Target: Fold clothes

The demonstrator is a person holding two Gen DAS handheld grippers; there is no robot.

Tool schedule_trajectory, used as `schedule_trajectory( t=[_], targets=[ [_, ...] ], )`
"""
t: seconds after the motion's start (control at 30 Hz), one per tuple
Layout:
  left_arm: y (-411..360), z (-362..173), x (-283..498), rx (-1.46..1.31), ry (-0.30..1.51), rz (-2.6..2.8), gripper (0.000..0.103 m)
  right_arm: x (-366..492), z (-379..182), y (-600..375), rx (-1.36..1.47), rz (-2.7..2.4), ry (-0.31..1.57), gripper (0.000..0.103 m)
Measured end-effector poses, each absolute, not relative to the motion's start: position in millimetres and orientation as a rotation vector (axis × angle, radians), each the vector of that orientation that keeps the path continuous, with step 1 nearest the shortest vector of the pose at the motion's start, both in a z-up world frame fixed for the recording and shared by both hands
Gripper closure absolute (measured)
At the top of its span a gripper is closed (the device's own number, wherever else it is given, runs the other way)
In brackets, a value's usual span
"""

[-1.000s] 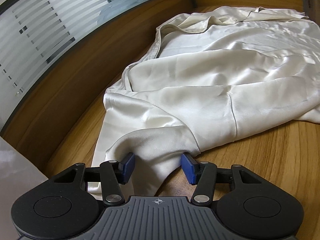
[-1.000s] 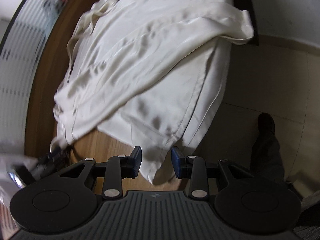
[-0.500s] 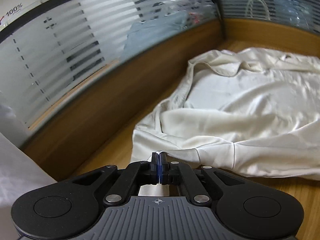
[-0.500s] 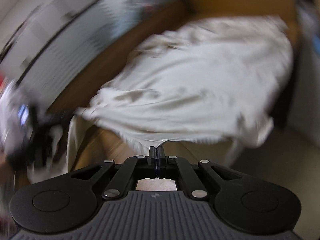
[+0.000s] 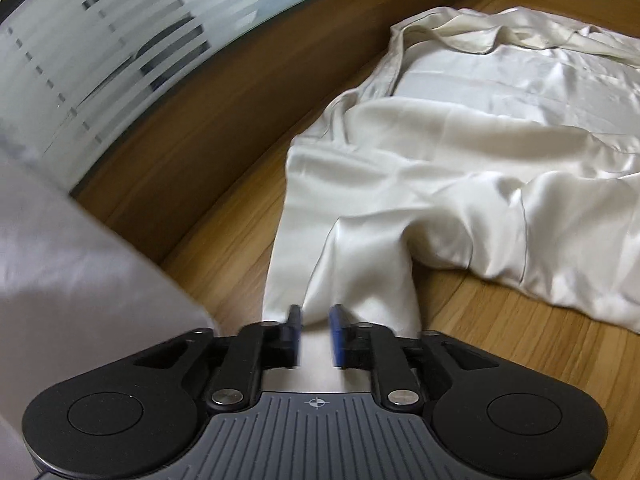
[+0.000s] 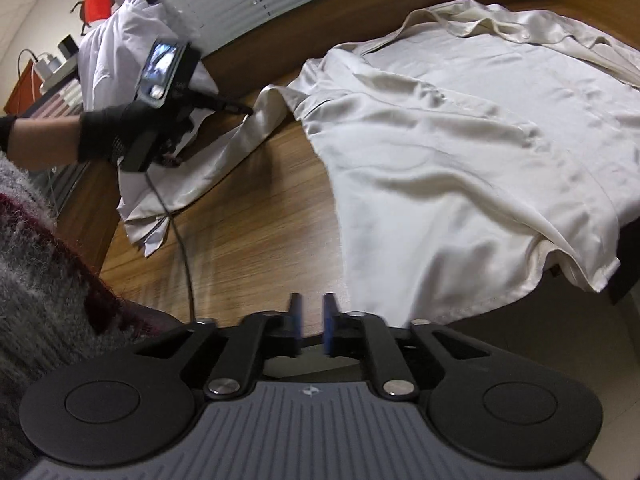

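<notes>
Both grippers had opened a little from a full close half a second back, and the right one had rolled level and risen. Left gripper (image 5: 316, 330) stood with its jaws narrowly apart, a sleeve (image 5: 352, 276) of the cream shirt (image 6: 460, 140) running between the pads; whether they pressed on it was unclear. Right gripper (image 6: 311, 326) had its jaws narrowly apart with nothing between them, over bare bench (image 6: 256, 232), the shirt's hem just to its right. Farther off, the shirt lay spread across the bench, collar at the far end, its long axis running away from both grippers. The left hand (image 6: 108, 132) was nearer the sleeve, the right nearer the hem.
</notes>
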State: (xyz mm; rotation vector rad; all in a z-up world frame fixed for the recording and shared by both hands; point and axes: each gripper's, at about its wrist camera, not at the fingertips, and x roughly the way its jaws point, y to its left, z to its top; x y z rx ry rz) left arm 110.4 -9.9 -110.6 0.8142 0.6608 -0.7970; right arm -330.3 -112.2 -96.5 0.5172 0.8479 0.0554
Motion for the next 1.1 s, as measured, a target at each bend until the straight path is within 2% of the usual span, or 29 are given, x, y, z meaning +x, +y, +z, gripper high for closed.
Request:
schedule_trajectory(
  t=[0.03,0.1,0.17,0.43,0.47,0.63,0.83,0.97,1.1],
  targets=[
    [-7,-109,109,0.807,0.66,-0.795,0.078,-332,-96,-115,0.519,0.035,0.848,0.078],
    [-2,-106,103,0.787,0.659,-0.804,0.076,-334,-98,-121,0.517,-0.03,0.868,0.076],
    [2,-102,93,0.765,0.656,-0.827,0.069,-338,-100,-132,0.508,-0.119,0.897,0.073],
    [-2,-88,23,0.714,0.661,-1.016,0.052,-359,-106,-176,0.484,-0.373,0.938,0.069],
    [-3,-88,13,0.709,0.667,-1.042,0.052,-358,-107,-184,0.484,-0.393,0.932,0.065],
    [-2,-89,-32,0.686,0.7,-1.11,0.049,-350,-99,-220,0.448,-0.435,0.916,0.06],
    [-9,-94,-63,0.631,0.774,-1.087,0.046,-329,-77,-268,0.351,-0.342,0.924,0.059],
    [-19,-98,-81,0.587,0.809,-1.03,0.045,-288,-58,-302,0.275,-0.205,0.922,0.053],
    [-27,-103,-96,0.453,0.894,-0.911,0.044,-231,-45,-333,0.196,-0.03,0.926,0.053]
  ],
)
